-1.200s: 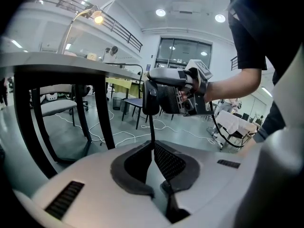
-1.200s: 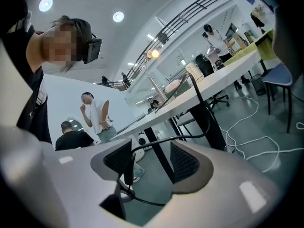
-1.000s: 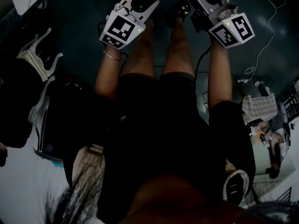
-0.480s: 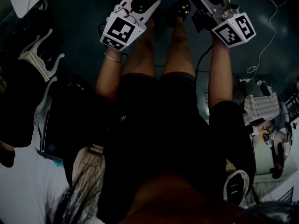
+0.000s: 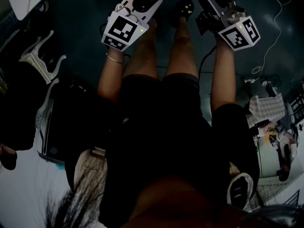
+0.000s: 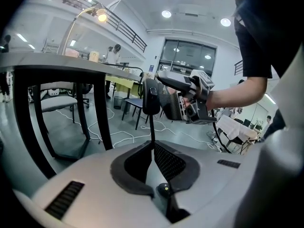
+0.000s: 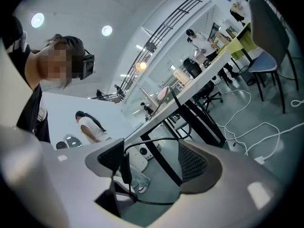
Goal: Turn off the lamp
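The lamp (image 6: 101,16) glows on its curved arm above the table (image 6: 47,63); in the right gripper view the lamp (image 7: 141,65) shows lit too. My left gripper (image 6: 152,144) is shut on the lamp's thin black cord, and the inline switch (image 6: 151,99) stands just above its pads. My right gripper (image 7: 152,158) is open; its jaws have just been opening. The switch (image 7: 125,169) and a loop of cord lie between them, close to the left pad (image 7: 110,156). In the head view both grippers (image 5: 124,31) (image 5: 239,32) are held out over the person's knees.
Black table legs (image 6: 97,113) stand close ahead. White cables (image 6: 123,134) trail over the grey floor, and chairs (image 6: 135,103) stand behind. People stand in the background. A bag and a rack (image 5: 40,61) sit at the person's left.
The right gripper's marker cube has rolled a little and drifted slightly right. The left gripper has kept still.
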`<state>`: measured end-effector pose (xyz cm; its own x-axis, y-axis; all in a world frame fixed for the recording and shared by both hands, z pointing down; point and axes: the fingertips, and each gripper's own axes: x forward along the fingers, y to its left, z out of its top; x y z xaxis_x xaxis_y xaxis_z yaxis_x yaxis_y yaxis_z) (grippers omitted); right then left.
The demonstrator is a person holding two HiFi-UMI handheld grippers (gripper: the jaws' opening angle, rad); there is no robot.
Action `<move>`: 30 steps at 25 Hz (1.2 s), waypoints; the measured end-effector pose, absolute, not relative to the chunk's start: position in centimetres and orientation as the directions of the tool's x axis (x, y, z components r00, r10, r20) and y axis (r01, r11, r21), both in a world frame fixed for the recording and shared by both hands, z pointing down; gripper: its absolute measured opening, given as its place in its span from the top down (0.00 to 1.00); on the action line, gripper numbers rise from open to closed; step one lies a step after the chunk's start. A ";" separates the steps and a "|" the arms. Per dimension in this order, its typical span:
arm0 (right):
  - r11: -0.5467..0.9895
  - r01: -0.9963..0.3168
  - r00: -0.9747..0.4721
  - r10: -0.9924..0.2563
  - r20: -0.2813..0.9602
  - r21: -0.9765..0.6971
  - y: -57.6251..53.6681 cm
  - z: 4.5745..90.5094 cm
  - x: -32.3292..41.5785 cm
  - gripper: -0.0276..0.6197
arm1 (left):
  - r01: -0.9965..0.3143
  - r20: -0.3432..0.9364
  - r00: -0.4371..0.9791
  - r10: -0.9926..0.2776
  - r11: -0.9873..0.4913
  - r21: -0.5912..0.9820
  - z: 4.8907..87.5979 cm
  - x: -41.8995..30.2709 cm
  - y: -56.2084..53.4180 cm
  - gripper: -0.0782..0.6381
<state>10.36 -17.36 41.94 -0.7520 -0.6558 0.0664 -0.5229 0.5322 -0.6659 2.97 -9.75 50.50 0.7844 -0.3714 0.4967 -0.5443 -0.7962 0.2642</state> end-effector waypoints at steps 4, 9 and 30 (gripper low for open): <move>0.541 -0.495 -0.760 -0.649 0.037 -0.680 -16.4 41.8 9.8 0.46 | -0.557 0.493 0.778 -0.389 -0.791 0.255 50.3 2.7 -10.2 0.86; 0.563 -0.477 -0.781 -0.624 0.031 -0.675 -15.8 42.1 8.6 0.46 | -0.570 0.481 0.775 -0.411 -0.782 0.251 49.9 2.6 -11.0 0.86; 0.570 -0.424 -0.807 -0.591 0.007 -0.704 -15.3 41.8 5.3 0.62 | -0.591 0.418 0.782 -0.463 -0.765 0.258 47.9 4.2 -12.2 0.86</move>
